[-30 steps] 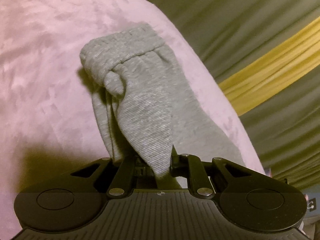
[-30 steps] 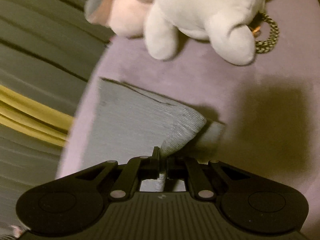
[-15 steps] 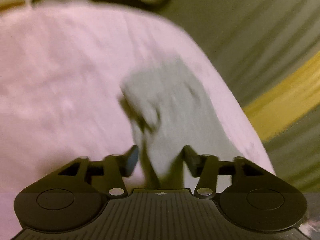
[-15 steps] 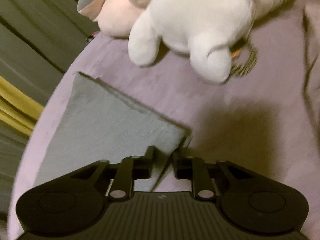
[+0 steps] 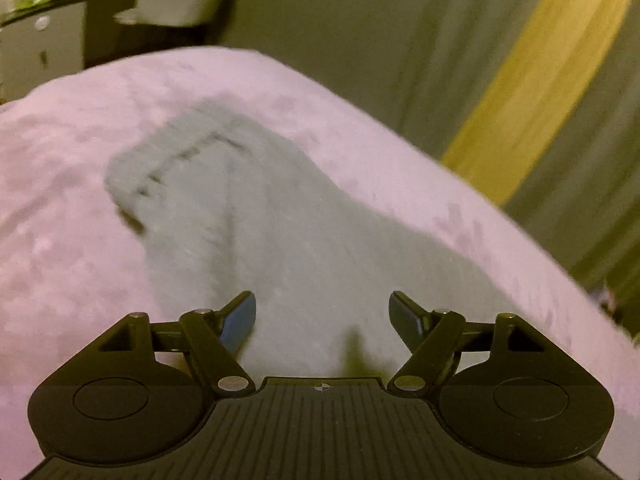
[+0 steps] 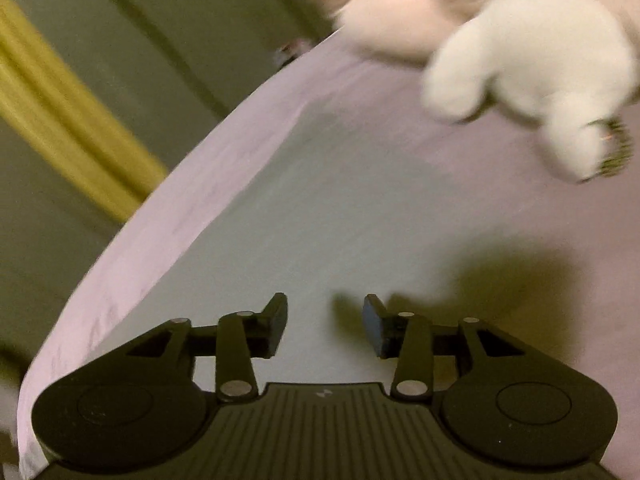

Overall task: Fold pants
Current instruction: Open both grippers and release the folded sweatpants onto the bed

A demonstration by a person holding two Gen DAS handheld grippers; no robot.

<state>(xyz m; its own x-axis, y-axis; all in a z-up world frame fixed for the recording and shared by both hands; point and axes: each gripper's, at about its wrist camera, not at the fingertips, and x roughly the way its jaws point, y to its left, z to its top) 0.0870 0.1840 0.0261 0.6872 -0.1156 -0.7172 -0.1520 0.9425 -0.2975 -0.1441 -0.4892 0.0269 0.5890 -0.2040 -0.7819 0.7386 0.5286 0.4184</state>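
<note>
Plush toy beyond grey pants

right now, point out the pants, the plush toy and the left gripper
pants (image 5: 280, 240), left wrist view, middle of the grey cloth
plush toy (image 6: 540, 64), right wrist view, white body
left gripper (image 5: 322, 314), left wrist view, between fingertips

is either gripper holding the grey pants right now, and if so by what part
Nothing is held. The left gripper and right gripper are both opening, with no cloth pinched between the jaws; the grey pants lie flat on the pink bed cover.
</note>
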